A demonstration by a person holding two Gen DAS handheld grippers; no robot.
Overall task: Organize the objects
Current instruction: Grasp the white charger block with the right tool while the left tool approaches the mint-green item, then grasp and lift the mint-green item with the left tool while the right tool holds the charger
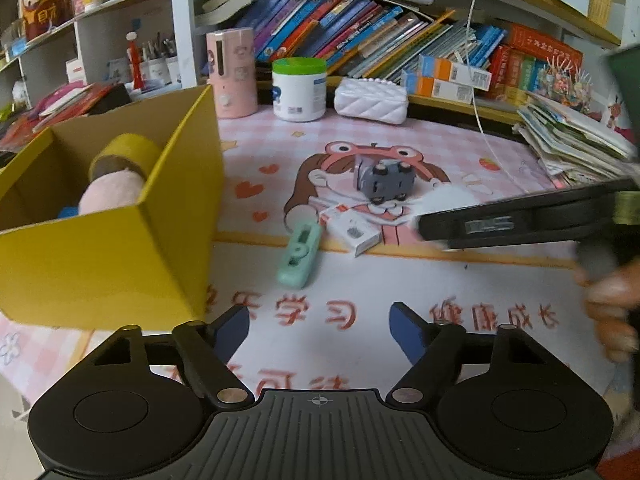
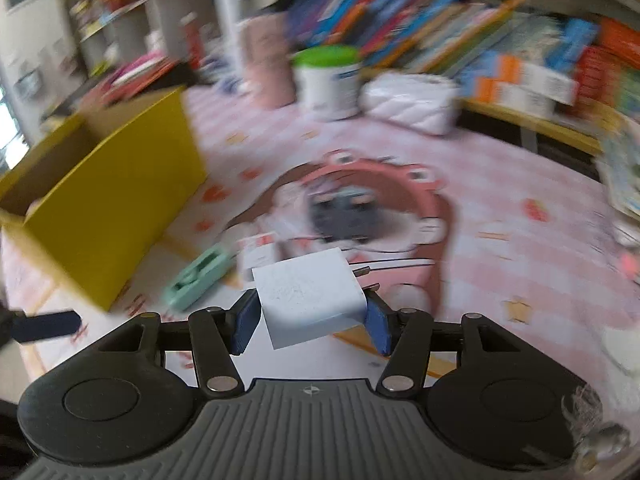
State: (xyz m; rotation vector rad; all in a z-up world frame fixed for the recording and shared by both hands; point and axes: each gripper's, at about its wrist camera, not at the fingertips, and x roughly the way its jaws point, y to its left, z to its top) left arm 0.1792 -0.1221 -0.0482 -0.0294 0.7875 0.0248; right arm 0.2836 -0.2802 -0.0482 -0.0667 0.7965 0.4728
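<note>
Cluttered bookshelves back my pink cartoon desk mat (image 1: 500, 280): right gripper (image 2: 310, 320) clamps the white plastic plug-in charger block (image 2: 308, 296), left gripper (image 1: 320, 320) gapes empty, so next I judge a carry into the yellow cardboard box (image 2: 112, 216).

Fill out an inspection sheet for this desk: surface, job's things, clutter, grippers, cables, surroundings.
Surface: pink cartoon desk mat.
Job's things: yellow cardboard box holds a tape roll and a pink plush item; mint correction tape, small white box and grey toy car lie on the mat.
Clutter: white jar, pink canister, white quilted pouch.
Grippers: left gripper open, empty; right gripper shut on a white charger plug.
Cables: white cord hanging.
Surroundings: bookshelves, paper stack.
</note>
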